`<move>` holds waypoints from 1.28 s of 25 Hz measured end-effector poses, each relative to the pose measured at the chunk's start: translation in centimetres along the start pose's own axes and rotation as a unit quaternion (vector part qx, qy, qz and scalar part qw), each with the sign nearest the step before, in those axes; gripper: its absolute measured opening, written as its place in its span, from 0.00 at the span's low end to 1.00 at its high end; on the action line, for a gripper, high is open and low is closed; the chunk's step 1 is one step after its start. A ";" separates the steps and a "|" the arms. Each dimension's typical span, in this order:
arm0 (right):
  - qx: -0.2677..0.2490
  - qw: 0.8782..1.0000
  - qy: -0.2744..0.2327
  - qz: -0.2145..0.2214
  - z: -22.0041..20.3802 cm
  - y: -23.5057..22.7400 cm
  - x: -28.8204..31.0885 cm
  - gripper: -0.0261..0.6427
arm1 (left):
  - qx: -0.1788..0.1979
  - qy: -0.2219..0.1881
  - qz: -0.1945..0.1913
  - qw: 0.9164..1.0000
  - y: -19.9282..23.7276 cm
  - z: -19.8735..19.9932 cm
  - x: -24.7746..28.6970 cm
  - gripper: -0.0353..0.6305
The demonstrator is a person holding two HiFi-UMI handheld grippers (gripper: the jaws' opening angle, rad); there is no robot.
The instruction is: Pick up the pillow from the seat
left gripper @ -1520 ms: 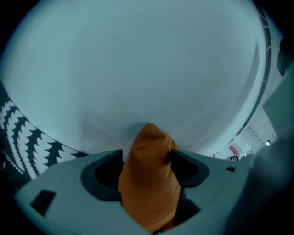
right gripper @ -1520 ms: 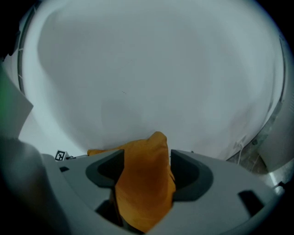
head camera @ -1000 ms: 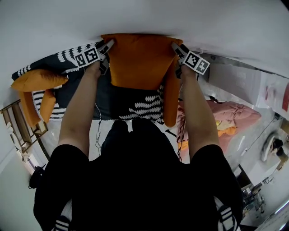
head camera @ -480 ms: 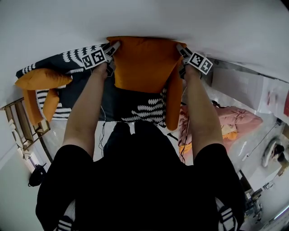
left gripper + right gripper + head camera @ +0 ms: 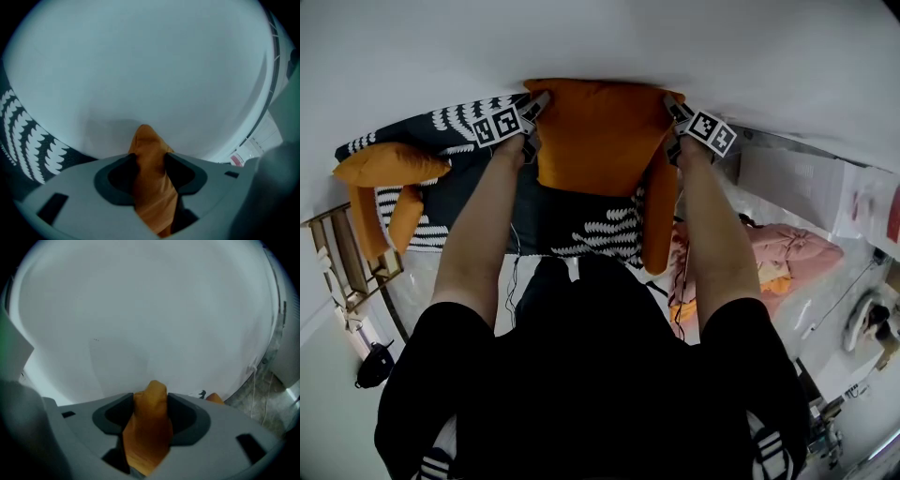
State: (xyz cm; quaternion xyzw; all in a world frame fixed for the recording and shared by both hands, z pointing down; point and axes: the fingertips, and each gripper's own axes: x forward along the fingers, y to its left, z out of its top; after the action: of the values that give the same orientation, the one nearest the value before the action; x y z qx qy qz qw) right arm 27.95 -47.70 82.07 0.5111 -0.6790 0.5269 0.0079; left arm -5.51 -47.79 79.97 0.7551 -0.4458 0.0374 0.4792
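Head view, entry one: the pillow [image 5: 595,131], orange, is seen upright against the white wall [image 5: 600,37] at the back of the seat [image 5: 581,225]. Much of the seat's black-and-white patterned cover is hidden by the person's dark torso [image 5: 591,375]. Whether the pillow's lower edge rests on the seat cannot be made out.

Entry two: both forearms are stretched forward, roughly parallel, one on each side of the pillow. The left claw [image 5: 534,101] is set at the pillow's upper left corner and the right claw [image 5: 672,103] at its upper right corner. Their tips are partly covered by fabric.

Entry three, gripper views: only a fold of orange cloth is shown in each, the rest of the pillow being cut off. Both sets of jaws have just been closing, and each fold is pinched between the pads.

Entry four: a second orange pillow [image 5: 389,164] is noted at the far left.
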 end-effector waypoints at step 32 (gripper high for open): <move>-0.008 1.000 -0.004 0.018 -2.3 3.4 -6.3 0.21 | 0.010 0.002 -0.019 1.000 -3.5 -1.2 -4.5 0.30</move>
State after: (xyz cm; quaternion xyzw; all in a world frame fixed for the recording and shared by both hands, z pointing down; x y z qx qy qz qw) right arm 27.35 -42.00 77.24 0.5012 -0.6923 0.5191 0.0001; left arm -5.32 -43.52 75.98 0.7684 -0.4297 0.0343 0.4730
